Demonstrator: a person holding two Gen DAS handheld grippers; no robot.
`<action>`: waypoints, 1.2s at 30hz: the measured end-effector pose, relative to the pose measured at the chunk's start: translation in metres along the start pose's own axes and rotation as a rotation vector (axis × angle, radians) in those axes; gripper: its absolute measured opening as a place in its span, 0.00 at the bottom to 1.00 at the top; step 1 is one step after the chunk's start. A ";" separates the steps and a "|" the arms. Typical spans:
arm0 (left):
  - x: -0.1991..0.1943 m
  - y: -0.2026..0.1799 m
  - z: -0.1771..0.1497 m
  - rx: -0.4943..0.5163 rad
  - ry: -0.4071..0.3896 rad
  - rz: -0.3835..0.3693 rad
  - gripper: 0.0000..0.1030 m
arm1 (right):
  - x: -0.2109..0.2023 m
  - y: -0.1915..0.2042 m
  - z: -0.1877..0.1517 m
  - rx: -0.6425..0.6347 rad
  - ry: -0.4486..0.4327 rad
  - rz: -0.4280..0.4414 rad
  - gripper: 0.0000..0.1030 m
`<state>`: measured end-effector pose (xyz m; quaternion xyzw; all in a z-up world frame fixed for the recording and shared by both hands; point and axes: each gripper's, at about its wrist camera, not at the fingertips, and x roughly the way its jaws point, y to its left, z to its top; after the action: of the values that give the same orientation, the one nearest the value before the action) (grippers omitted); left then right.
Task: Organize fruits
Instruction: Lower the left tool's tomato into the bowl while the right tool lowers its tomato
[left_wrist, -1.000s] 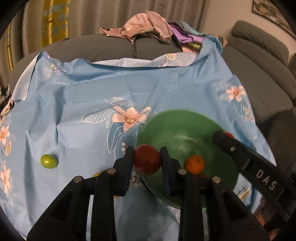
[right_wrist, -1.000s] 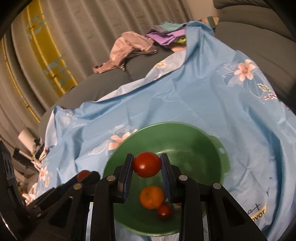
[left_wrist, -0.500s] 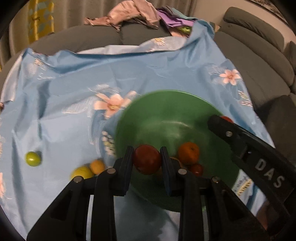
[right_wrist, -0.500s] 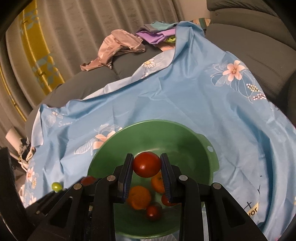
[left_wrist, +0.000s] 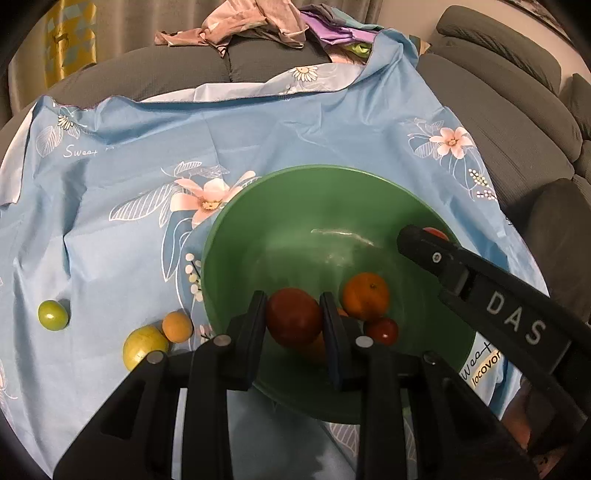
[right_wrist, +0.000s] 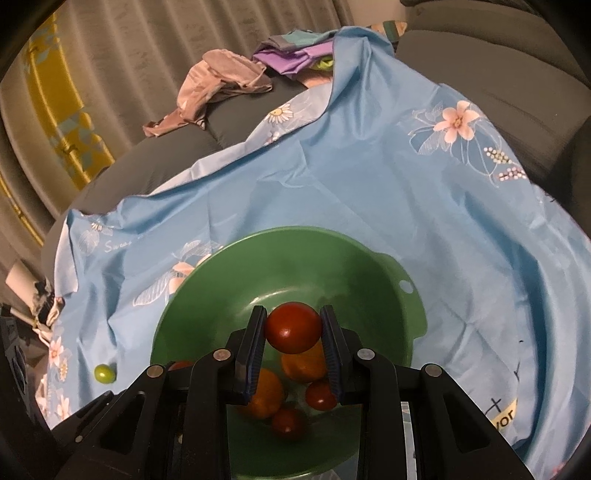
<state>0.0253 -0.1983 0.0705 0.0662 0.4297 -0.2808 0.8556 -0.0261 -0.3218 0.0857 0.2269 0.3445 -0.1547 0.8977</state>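
Over the green bowl on a sofa draped in a blue floral sheet, my left gripper is clamped on a dark red fruit, its pads pressed to either side, hanging above the bowl's near rim. My right gripper grips a second red fruit the same way, poised over the middle of the bowl. Inside the bowl lie an orange and a small red fruit just beside it; my right wrist view shows more orange and red fruit on the bowl's floor. Left of the bowl, on the sheet, a yellow-green fruit touches a small orange fruit, with a small green fruit farther left. Crumpled clothes sit on the sofa back beyond the bowl.
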 end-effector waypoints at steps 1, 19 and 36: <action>0.001 -0.001 0.000 0.002 0.002 0.000 0.28 | 0.001 0.000 0.000 -0.001 0.004 0.000 0.30; 0.004 -0.009 -0.004 0.036 0.014 -0.011 0.28 | 0.009 -0.002 -0.001 0.000 0.046 -0.010 0.30; 0.008 -0.006 -0.004 0.028 0.010 -0.002 0.28 | 0.021 -0.004 -0.005 0.005 0.083 -0.021 0.30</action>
<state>0.0231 -0.2051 0.0630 0.0792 0.4301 -0.2872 0.8522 -0.0152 -0.3252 0.0670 0.2318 0.3833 -0.1556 0.8804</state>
